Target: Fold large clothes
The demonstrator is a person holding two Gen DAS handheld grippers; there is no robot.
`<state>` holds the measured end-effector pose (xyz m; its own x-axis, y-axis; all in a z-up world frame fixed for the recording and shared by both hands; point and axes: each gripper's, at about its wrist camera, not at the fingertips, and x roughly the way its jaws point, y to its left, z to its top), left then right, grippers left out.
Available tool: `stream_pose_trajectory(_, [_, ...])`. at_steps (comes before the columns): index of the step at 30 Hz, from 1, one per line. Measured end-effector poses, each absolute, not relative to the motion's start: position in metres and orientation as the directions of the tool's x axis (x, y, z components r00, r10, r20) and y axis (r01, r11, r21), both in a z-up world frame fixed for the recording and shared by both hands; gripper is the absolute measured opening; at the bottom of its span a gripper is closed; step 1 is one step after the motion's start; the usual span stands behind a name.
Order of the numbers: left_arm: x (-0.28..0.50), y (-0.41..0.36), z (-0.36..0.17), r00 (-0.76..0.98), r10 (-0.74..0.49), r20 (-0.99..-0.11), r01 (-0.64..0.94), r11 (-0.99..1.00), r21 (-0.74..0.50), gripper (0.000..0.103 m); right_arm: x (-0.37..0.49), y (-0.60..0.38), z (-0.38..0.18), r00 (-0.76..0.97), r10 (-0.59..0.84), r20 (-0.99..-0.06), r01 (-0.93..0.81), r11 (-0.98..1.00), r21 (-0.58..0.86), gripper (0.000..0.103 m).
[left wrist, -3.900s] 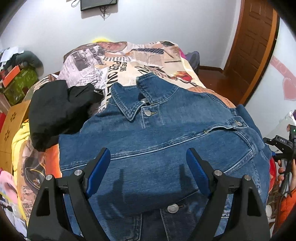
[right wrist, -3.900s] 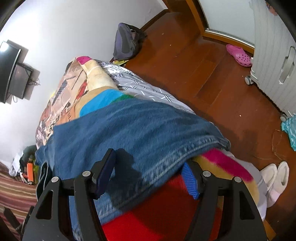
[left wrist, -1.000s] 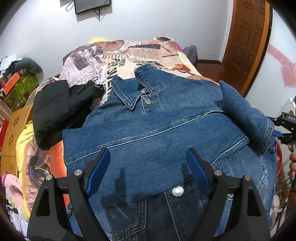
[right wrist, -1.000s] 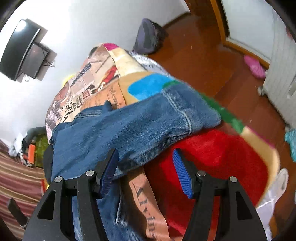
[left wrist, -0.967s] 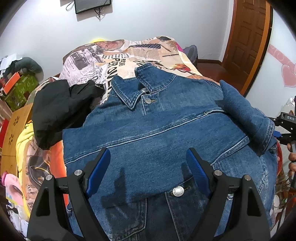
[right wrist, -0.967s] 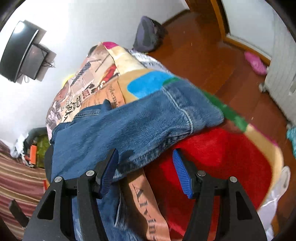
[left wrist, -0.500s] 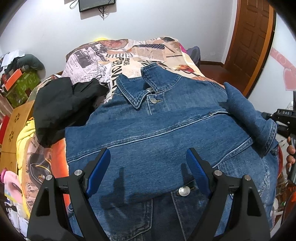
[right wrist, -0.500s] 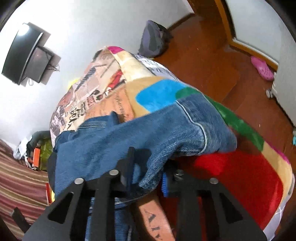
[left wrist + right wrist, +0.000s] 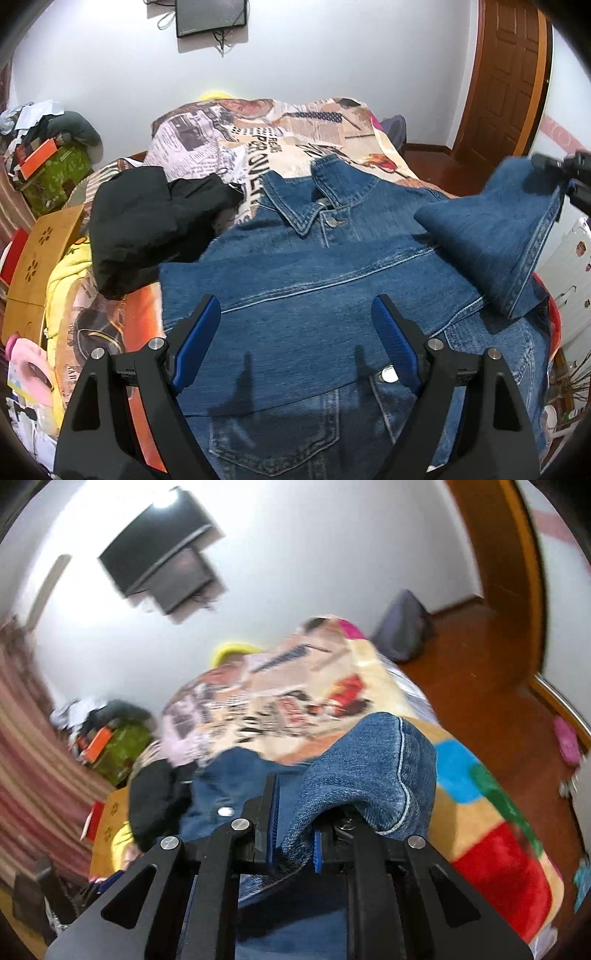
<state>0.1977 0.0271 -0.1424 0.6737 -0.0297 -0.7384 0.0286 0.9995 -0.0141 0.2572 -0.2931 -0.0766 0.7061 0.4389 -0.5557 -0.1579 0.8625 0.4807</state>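
The denim jacket (image 9: 332,280) is lying on the bed (image 9: 258,122) beneath the left gripper (image 9: 295,332), jaws standing apart; the right gripper (image 9: 295,834) is clamping the sleeve (image 9: 369,768) between its jaws.

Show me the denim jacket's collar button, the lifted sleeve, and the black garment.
collar button (image 9: 333,220), left wrist view, on the metal face.
lifted sleeve (image 9: 491,236), left wrist view, mid-sleeve above the cuff.
black garment (image 9: 147,221), left wrist view, middle of the heap.
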Motion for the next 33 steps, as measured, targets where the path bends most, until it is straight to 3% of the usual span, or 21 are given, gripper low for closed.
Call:
stream_pose_trajectory(9, [0.178, 0.065, -0.131, 0.71, -0.008, -0.704, -0.026, 0.999, -0.037, 0.083, 0.261, -0.197, -0.066, 0.618, 0.557, -0.555, -0.349, 0.827, 0.441, 0.012])
stream_pose_trajectory(18, [0.161, 0.1, -0.134, 0.713, 0.034, -0.7, -0.1, 0.994, -0.054, 0.083, 0.254, -0.101, -0.114, 0.389, 0.625, -0.677, -0.501, 0.76, 0.414, 0.012])
stream_pose_trajectory(29, [0.144, 0.126, -0.149, 0.673, 0.066, -0.736, -0.177, 0.981, -0.074, 0.083, 0.237, -0.044, -0.184, 0.16, 0.529, -0.834, -0.572, 0.738, 0.359, 0.016])
stream_pose_trajectory(33, [0.145, 0.131, -0.158, 0.651, 0.035, -0.759, -0.191, 0.974, -0.119, 0.083, 0.228, -0.04, -0.195, 0.092, 0.464, -0.881, -0.603, 0.73, 0.321, 0.029])
